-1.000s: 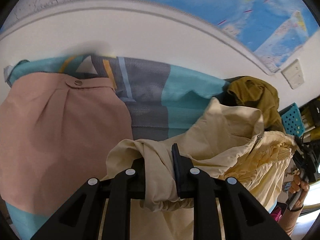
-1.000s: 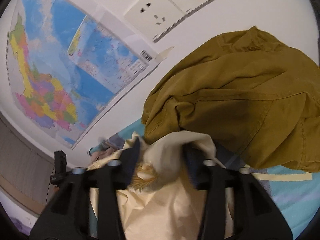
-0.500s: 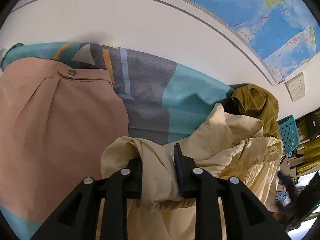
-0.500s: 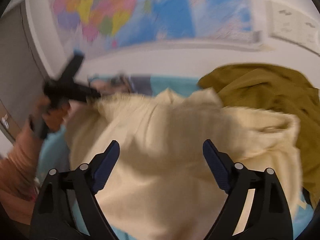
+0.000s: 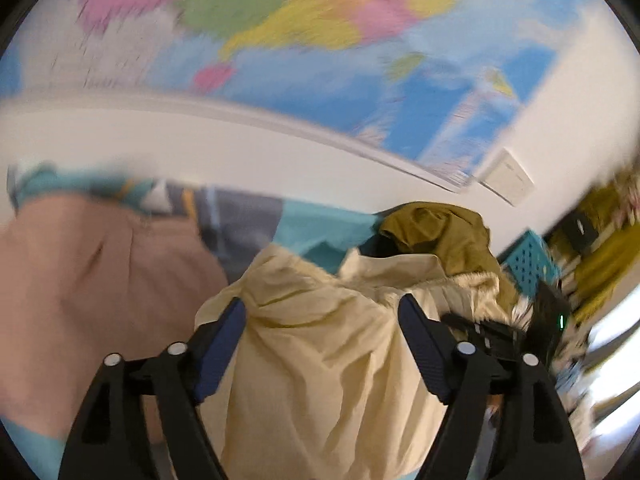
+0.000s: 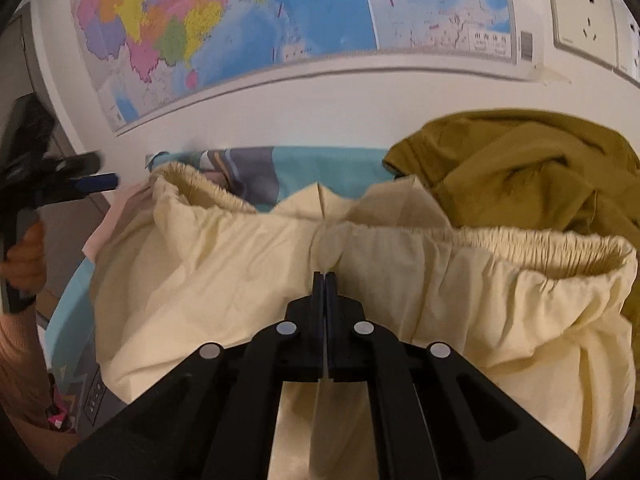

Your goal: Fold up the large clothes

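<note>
A pale yellow garment with an elastic waistband (image 6: 500, 240) lies crumpled on the patterned teal and grey cloth (image 6: 288, 168). It also shows in the left wrist view (image 5: 328, 352). My left gripper (image 5: 322, 308) is open above the yellow garment, its jaws wide apart and holding nothing. It also shows at the left edge of the right wrist view (image 6: 86, 176). My right gripper (image 6: 325, 276) is shut, its tips at the yellow fabric just below the waistband; a thin fold seems pinched between them.
A pink garment (image 5: 92, 292) lies at the left and an olive garment (image 6: 532, 176) at the right. A wall map (image 6: 280, 12) and sockets (image 6: 584, 12) are behind. A teal basket (image 5: 528, 264) and shelves stand at the far right.
My left gripper has opened, let go of the yellow fabric and lifted, its view blurred by motion. My right gripper, open half a second ago, has shut at the waistband area.
</note>
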`<act>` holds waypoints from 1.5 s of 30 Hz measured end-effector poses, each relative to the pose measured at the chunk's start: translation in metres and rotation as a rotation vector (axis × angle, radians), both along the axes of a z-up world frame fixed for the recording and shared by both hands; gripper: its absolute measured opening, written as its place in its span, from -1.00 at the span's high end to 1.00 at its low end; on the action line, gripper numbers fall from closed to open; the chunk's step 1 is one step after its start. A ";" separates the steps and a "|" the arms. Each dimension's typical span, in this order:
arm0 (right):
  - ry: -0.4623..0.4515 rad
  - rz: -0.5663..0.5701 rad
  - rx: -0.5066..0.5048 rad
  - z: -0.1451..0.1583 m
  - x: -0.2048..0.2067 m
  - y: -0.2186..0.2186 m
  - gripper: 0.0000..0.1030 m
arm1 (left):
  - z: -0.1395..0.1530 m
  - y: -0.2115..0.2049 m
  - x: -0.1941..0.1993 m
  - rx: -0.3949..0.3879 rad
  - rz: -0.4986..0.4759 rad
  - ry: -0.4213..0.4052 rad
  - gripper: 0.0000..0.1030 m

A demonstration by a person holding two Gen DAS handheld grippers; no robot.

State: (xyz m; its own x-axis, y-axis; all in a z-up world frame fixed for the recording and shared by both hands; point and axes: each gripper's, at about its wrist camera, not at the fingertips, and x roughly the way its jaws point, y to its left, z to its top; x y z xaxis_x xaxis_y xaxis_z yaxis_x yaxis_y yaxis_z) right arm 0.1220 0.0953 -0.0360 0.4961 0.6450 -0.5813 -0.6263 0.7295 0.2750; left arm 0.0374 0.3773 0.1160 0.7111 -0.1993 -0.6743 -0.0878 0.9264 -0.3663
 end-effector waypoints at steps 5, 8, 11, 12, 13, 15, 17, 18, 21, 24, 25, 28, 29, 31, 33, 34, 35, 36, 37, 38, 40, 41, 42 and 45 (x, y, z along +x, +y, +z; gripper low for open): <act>0.015 -0.015 0.018 -0.001 0.010 0.009 0.98 | -0.035 -0.047 0.017 0.232 -0.097 0.089 -0.48; 0.008 -0.018 0.004 -0.003 0.006 0.008 0.98 | -0.070 -0.069 0.039 0.315 -0.140 0.179 -0.48; 0.018 -0.027 0.004 -0.003 0.003 0.002 0.89 | -0.088 -0.074 0.058 0.368 -0.118 0.232 -0.15; 0.017 -0.028 0.006 -0.002 -0.001 -0.001 0.86 | -0.090 -0.072 0.064 0.369 -0.099 0.238 0.08; 0.019 -0.019 0.017 -0.001 -0.005 -0.006 0.69 | -0.089 -0.069 0.066 0.367 -0.086 0.233 0.27; 0.000 -0.017 0.022 0.002 -0.018 -0.017 0.02 | -0.085 -0.062 0.068 0.338 -0.068 0.216 0.62; -0.015 -0.011 0.005 0.000 -0.029 -0.021 -0.33 | -0.083 -0.057 0.069 0.322 -0.061 0.205 0.77; -0.020 -0.003 -0.023 -0.003 -0.034 -0.020 -0.33 | -0.083 -0.055 0.069 0.317 -0.057 0.198 0.80; -0.036 -0.002 -0.121 -0.019 -0.038 -0.009 0.02 | -0.086 -0.054 0.069 0.309 -0.049 0.195 0.82; -0.007 0.011 -0.114 -0.030 -0.025 -0.005 0.86 | -0.090 -0.053 0.074 0.278 -0.026 0.195 0.84; -0.005 0.002 -0.101 -0.028 -0.021 -0.006 0.94 | -0.090 -0.052 0.075 0.271 -0.014 0.193 0.85; -0.091 -0.041 -0.047 0.000 -0.018 -0.012 0.97 | -0.082 -0.047 0.078 0.261 0.013 0.173 0.86; -0.121 -0.054 -0.032 0.011 -0.017 -0.013 0.97 | -0.079 -0.045 0.077 0.253 0.023 0.157 0.86; -0.150 -0.067 -0.017 0.018 -0.012 -0.010 0.97 | -0.074 -0.039 0.078 0.240 0.048 0.130 0.84; -0.102 -0.065 -0.060 -0.001 0.001 0.001 0.96 | -0.078 -0.035 0.080 0.254 0.071 0.131 0.62; -0.068 -0.049 -0.094 -0.012 0.006 0.006 0.95 | -0.083 -0.034 0.081 0.251 0.066 0.149 0.50; -0.038 -0.043 -0.124 -0.023 0.010 0.010 0.88 | -0.088 -0.034 0.080 0.256 0.062 0.164 0.45; -0.026 -0.055 -0.123 -0.029 0.011 0.009 0.87 | -0.090 -0.034 0.076 0.262 0.057 0.159 0.42; -0.018 -0.054 -0.108 -0.030 0.010 0.005 0.84 | -0.088 -0.034 0.071 0.267 0.051 0.144 0.41; -0.015 -0.055 -0.091 -0.027 0.007 0.001 0.78 | -0.084 -0.033 0.058 0.268 0.042 0.114 0.32; -0.034 -0.051 -0.013 -0.013 -0.006 -0.019 0.58 | -0.074 -0.027 0.034 0.256 0.041 0.056 -0.02; -0.050 -0.052 0.024 -0.007 -0.013 -0.032 0.29 | -0.066 -0.022 0.017 0.267 0.055 0.020 -0.14; -0.076 -0.080 0.059 0.000 -0.025 -0.050 0.15 | -0.062 -0.019 0.004 0.279 0.069 -0.004 -0.27; -0.121 -0.140 0.127 0.009 -0.055 -0.100 0.02 | -0.054 -0.005 -0.039 0.302 0.105 -0.051 -0.35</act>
